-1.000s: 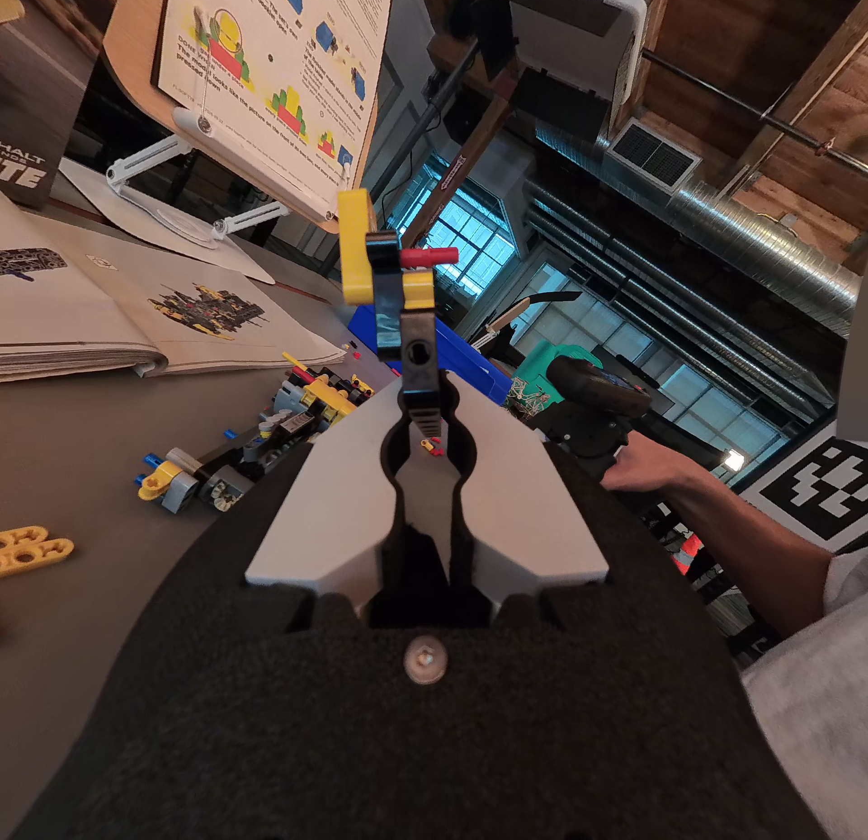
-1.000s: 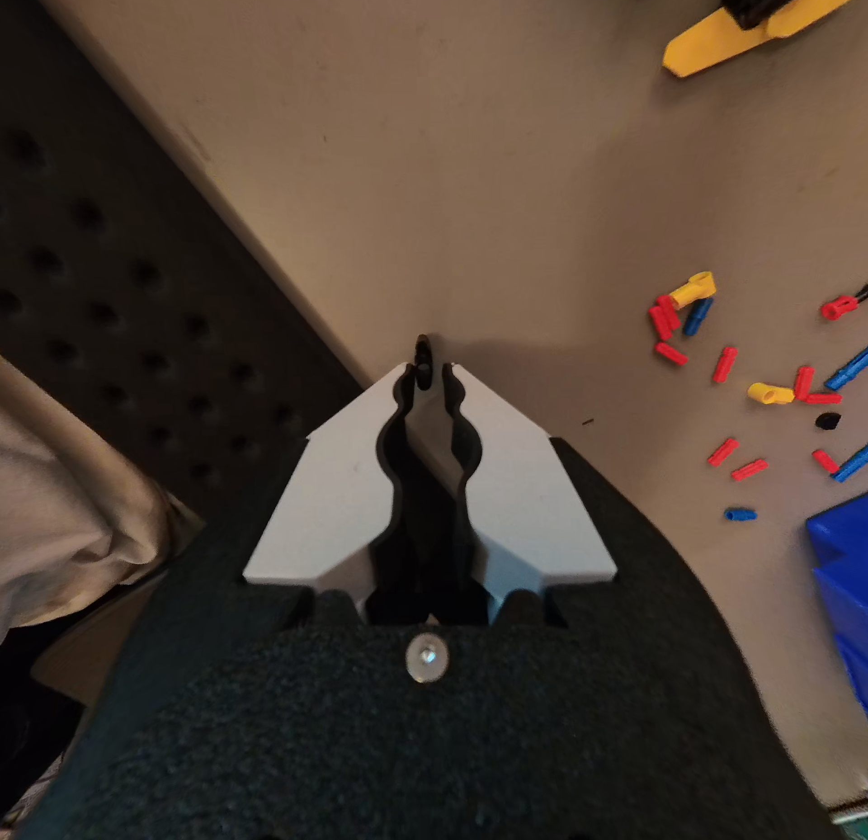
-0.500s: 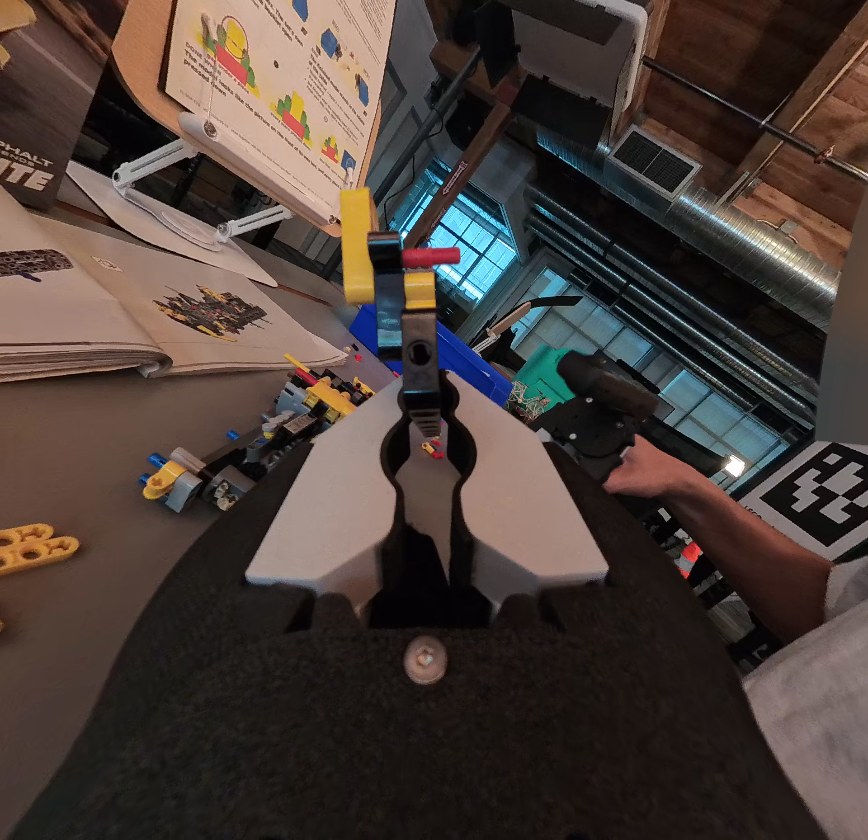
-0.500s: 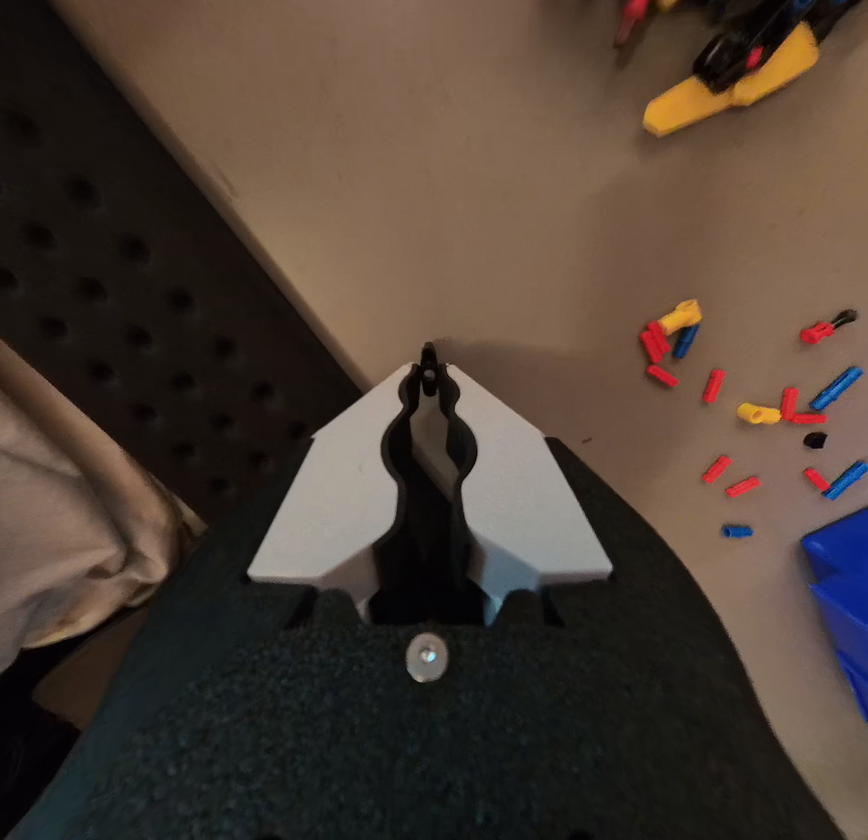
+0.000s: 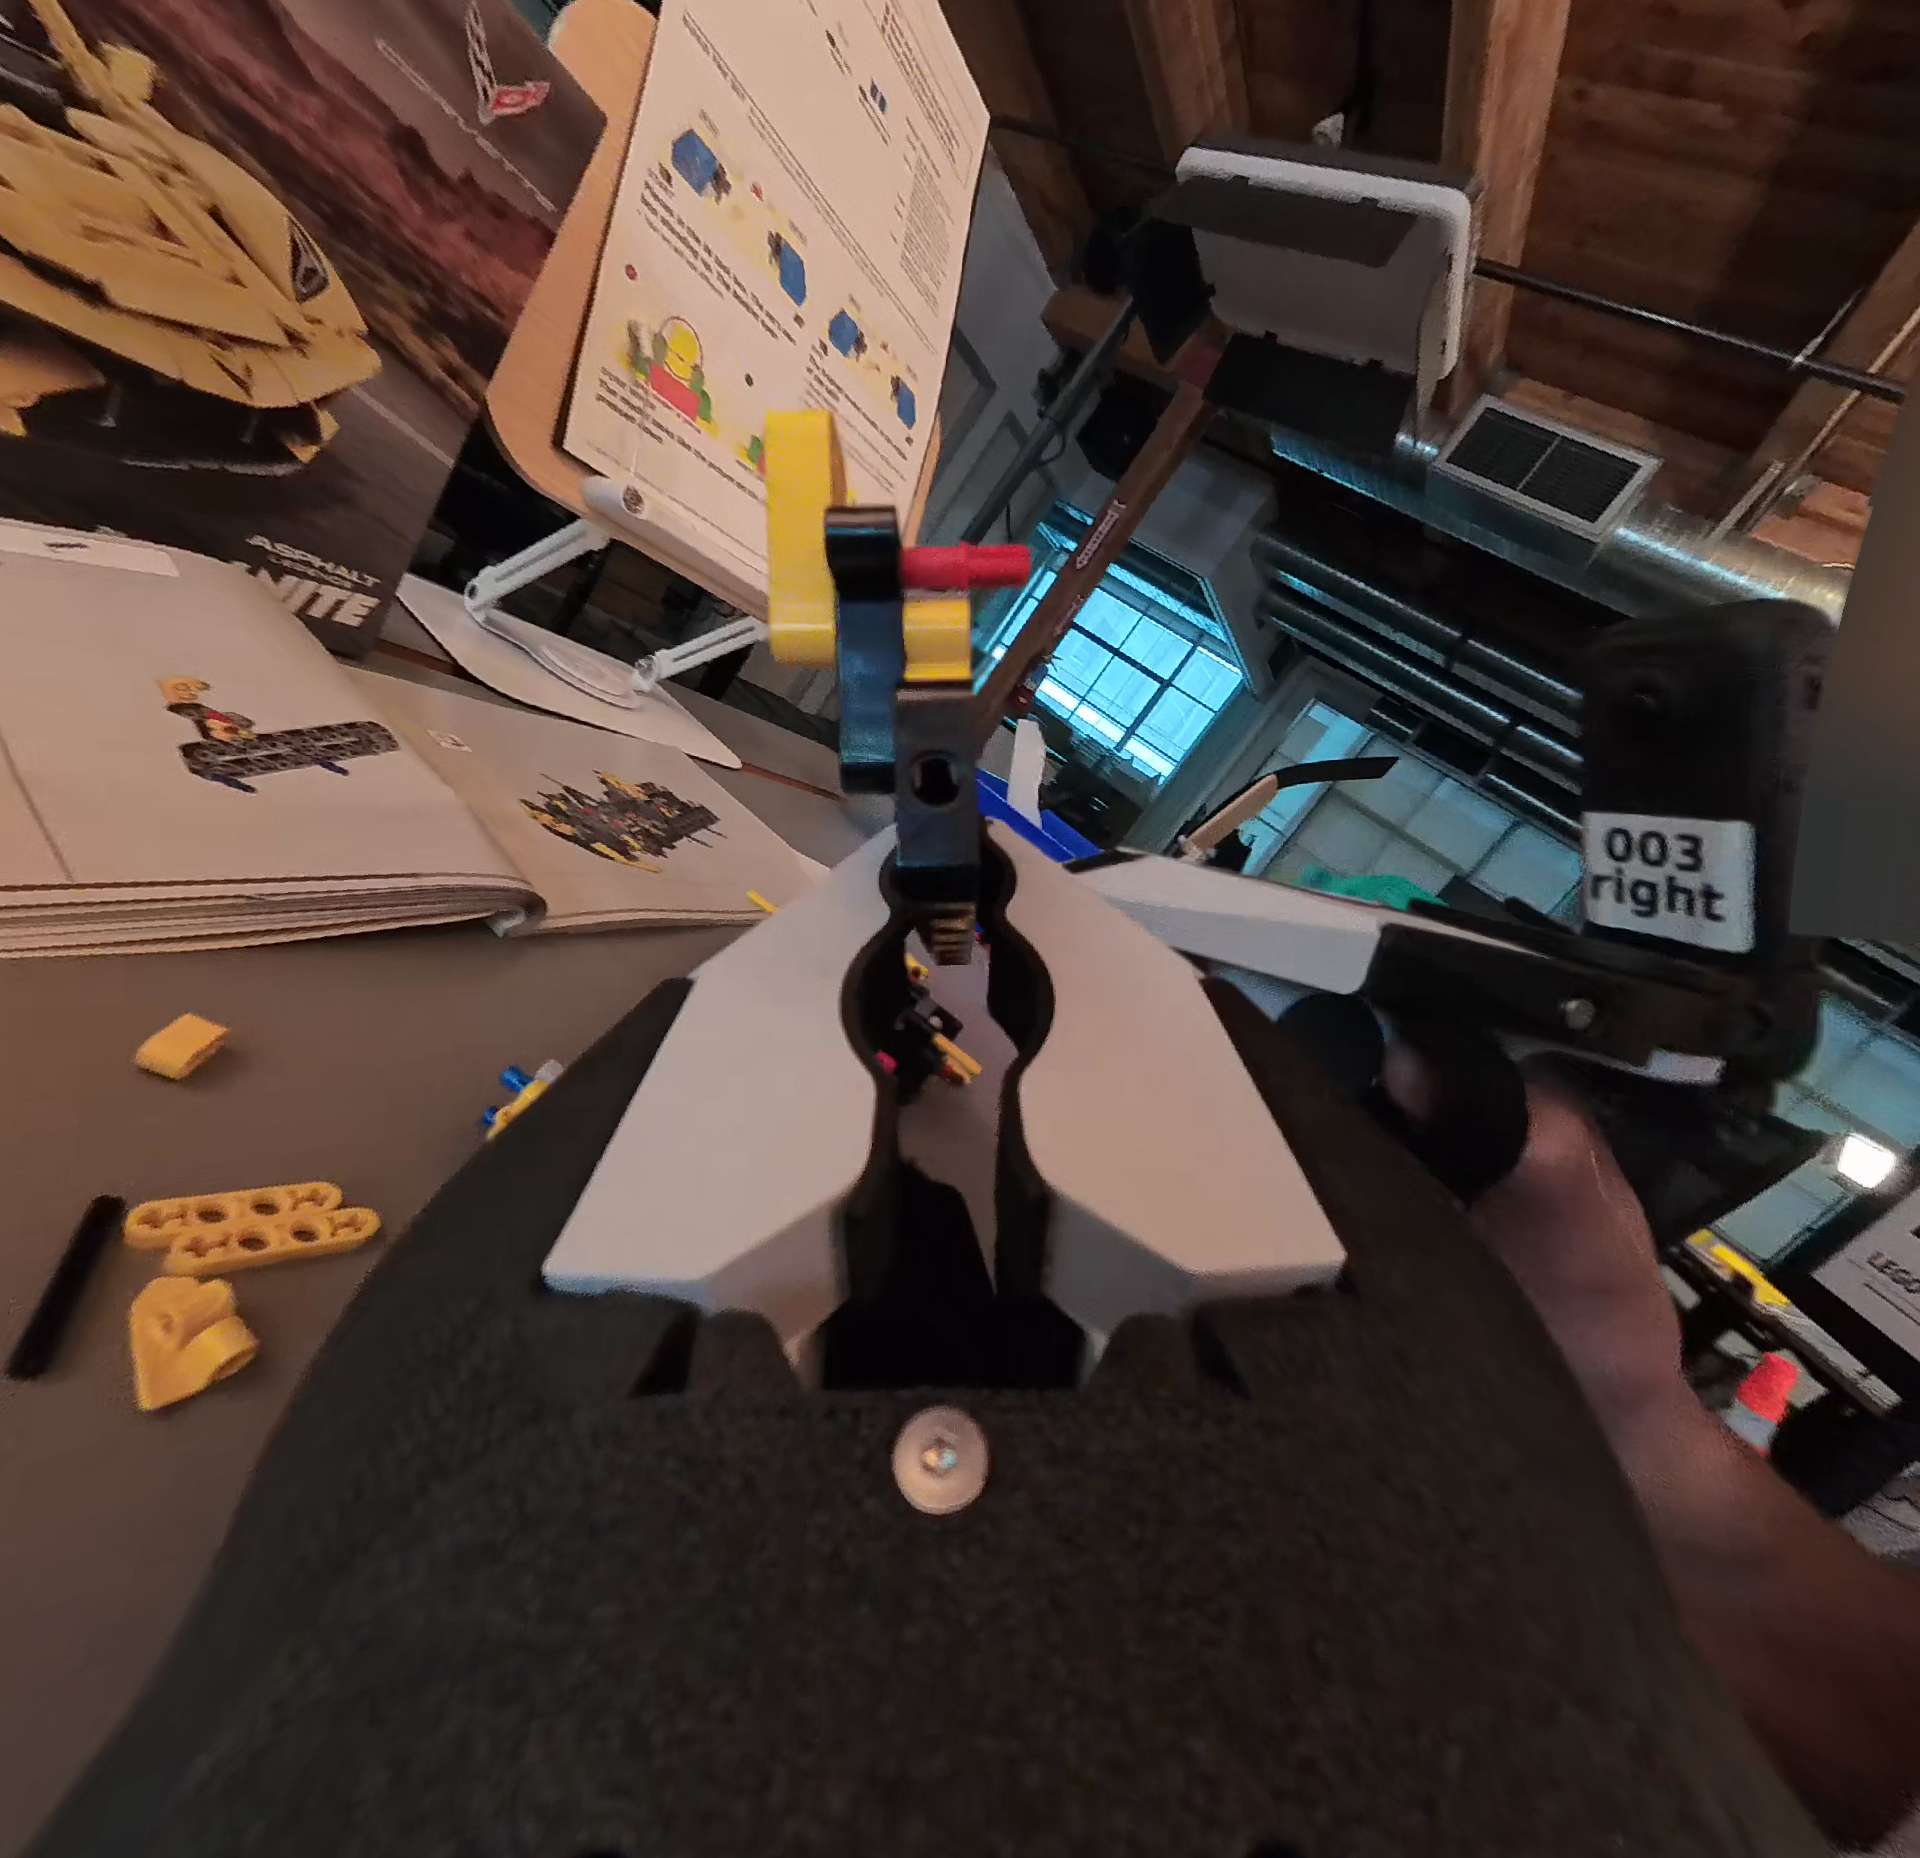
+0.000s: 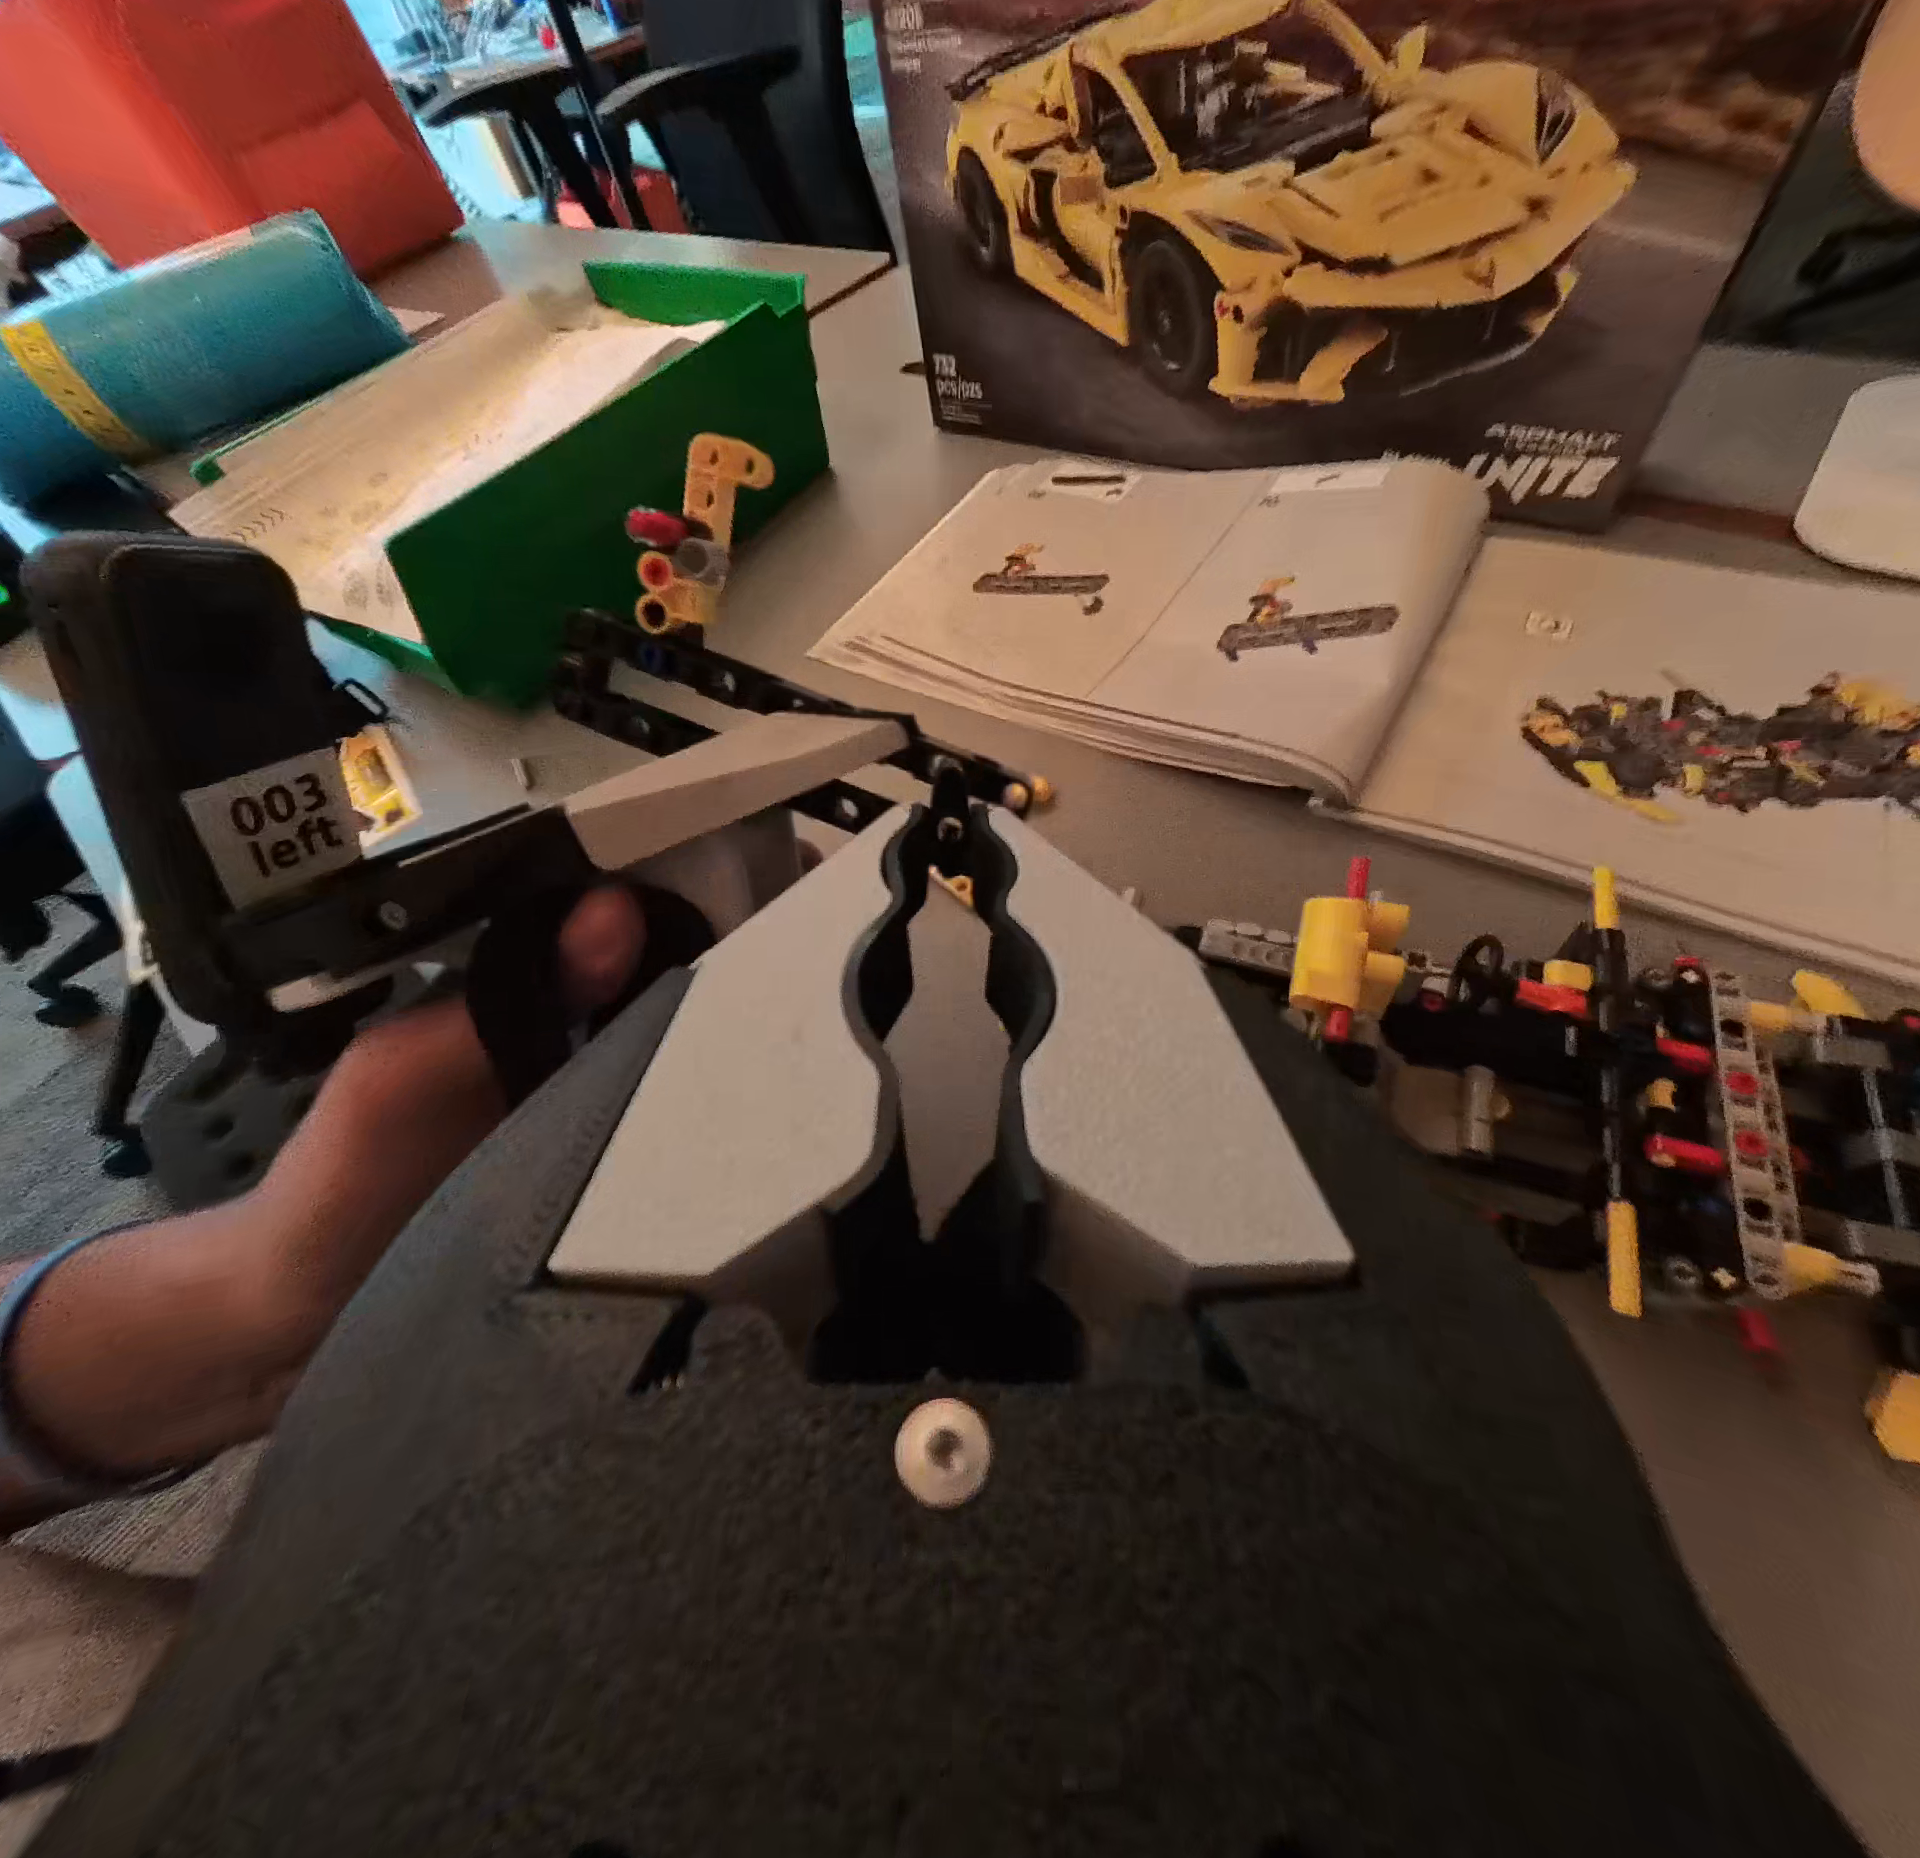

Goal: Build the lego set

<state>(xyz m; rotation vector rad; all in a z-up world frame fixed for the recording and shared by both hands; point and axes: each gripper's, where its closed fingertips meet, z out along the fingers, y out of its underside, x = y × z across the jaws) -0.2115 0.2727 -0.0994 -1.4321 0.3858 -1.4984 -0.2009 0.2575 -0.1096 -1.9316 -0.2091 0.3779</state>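
Partly, the beam (image 5: 933,769) is hiding itself: in the left wrist view its lower end is disappearing between the fingertips of the left gripper (image 5: 940,878), and only its upright end with the yellow, black and red pieces is showing. Seen from the right wrist view, the same beam (image 6: 727,681) is running long and black, away from the camera toward the green box (image 6: 582,489), with a yellow bracket (image 6: 707,520) standing on its far end. The left gripper is squeezing narrowly on the beam.

The right gripper (image 6: 951,821) is nearly closed and is pinching a small black pin (image 6: 948,795) at its very tips; the pin is too small to make out in detail, and whether it is touching the beam just behind it cannot be told. A hand (image 6: 343,1164) below the beam is blurred and cut off by the frame edge.

Right of the beam, the half-built chassis (image 6: 1621,1091) is lying on the table (image 6: 1143,852), its far side running out of frame. Beyond the beam, the open manual (image 6: 1195,603) is lying flat, and behind that the set's box (image 6: 1299,198) is standing upright. Left of the beam in the left wrist view, loose yellow pieces (image 5: 249,1226) are lying slightly blurred.
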